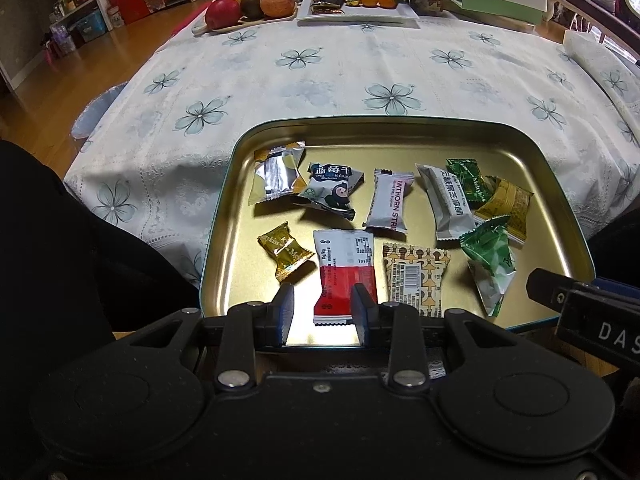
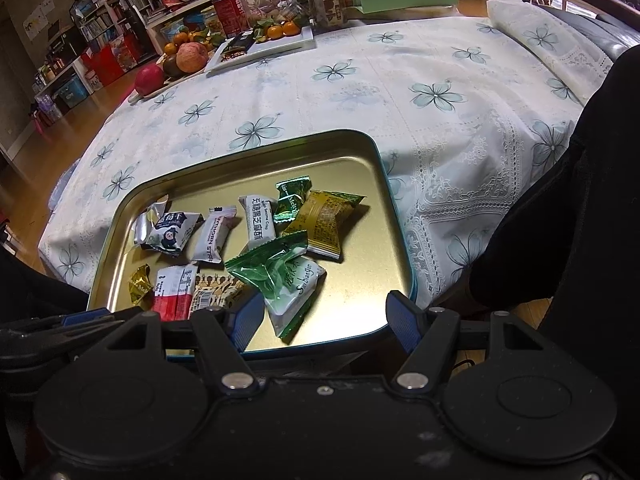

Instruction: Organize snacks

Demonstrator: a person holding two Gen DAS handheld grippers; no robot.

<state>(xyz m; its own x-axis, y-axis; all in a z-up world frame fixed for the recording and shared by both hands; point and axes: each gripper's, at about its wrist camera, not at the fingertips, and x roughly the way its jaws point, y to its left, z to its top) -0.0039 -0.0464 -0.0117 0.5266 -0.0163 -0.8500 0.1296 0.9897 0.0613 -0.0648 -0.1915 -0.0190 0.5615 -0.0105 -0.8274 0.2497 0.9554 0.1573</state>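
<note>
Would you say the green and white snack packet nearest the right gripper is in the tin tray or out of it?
In it. The green and white packet lies flat on the gold floor inside the tin tray, within the rim and partly overlapped by another green wrapper.

A gold tin tray with a teal rim holds a red-and-white packet, a green wrapper and a gold candy. White tablecloth, pale blue flowers.

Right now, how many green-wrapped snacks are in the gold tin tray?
2. A small dark green candy lies at the far right of the gold tin tray; a larger light green packet lies nearer. Others may hide underneath.
</note>
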